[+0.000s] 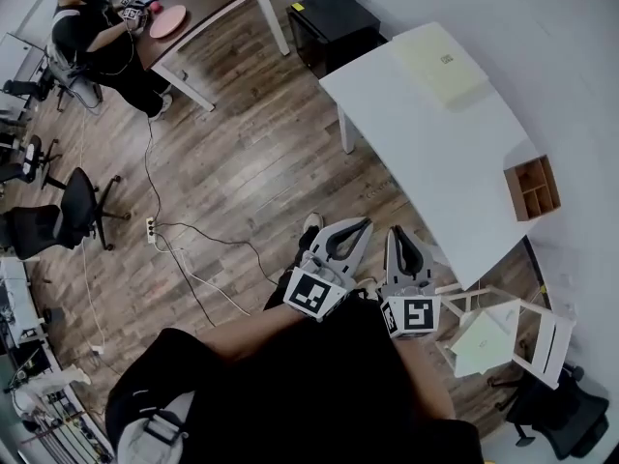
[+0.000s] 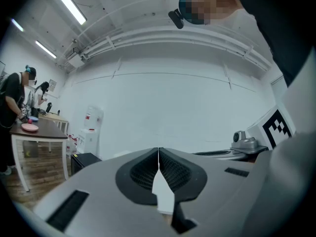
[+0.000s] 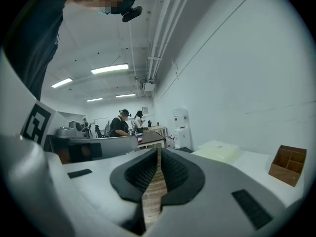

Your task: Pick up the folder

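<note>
Two tools: left tool (image 1: 360,228) and right tool (image 1: 397,233) sit side by side, close in front of the person, over the wooden floor (image 1: 242,172) and short of the white bench (image 1: 426,162).
Left tool: clenched, pads meeting on a thin seam with nothing in there; it looks level at the far wall.
Right tool: clenched too, pads together and bare, only floorboards showing below the seam; nose a touch down.
Folder: the folder (image 1: 437,63) is pale and flat, lying at the far end of the bench near the wall, untouched and well apart from both tools.
Which way: ahead of the tools and off to their right; in the right tool's own view it sits right of the jaw line, beyond the bench's near stretch.
Long axis: it looks to run along the bench's length, so a short edge faces back toward the tools, as best I can judge through the wide lens.
Nearer tool: the right one, by a little. It's on the bench side, and its view has the folder, while the left tool's view doesn't show it.
Also on the bench: a wooden box (image 1: 533,188) with compartments, at the edge by the wall, right of the line to the folder and well apart from it.
Step in hand: the approach, I'd say; pickup not yet begun.
Next call: forward and right along the bench, jaws released before the edge. A thin folder lying flat probably wants a jaw slid under it.
</note>
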Action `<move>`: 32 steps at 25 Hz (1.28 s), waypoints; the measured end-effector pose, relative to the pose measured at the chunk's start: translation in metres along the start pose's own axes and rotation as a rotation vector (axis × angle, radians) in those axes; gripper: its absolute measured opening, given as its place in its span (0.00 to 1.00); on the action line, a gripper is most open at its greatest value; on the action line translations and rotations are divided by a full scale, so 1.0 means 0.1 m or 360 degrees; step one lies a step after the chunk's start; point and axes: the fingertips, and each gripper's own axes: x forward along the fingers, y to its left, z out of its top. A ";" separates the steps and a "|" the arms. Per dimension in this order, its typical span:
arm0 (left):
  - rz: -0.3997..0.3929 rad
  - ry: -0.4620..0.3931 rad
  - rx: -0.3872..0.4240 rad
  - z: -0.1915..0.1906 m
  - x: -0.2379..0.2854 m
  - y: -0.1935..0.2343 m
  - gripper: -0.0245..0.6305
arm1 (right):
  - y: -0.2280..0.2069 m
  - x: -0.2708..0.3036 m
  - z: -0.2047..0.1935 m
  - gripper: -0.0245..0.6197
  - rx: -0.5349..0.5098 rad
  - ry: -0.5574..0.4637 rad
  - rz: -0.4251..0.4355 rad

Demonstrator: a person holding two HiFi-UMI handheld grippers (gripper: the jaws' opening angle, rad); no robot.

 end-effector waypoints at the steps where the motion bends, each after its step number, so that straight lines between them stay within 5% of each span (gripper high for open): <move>1: 0.0012 -0.0002 -0.0014 0.01 0.01 0.15 0.06 | 0.04 0.14 0.00 0.10 -0.0009 0.0014 0.0007; 15: 0.0062 -0.0032 -0.0094 0.41 0.21 2.29 0.06 | 0.56 2.11 0.15 0.10 -0.0023 0.0110 0.0022; 32: -0.0125 0.0010 -0.0095 0.42 0.38 2.68 0.06 | 0.49 2.40 -0.02 0.10 0.0069 0.0185 -0.0215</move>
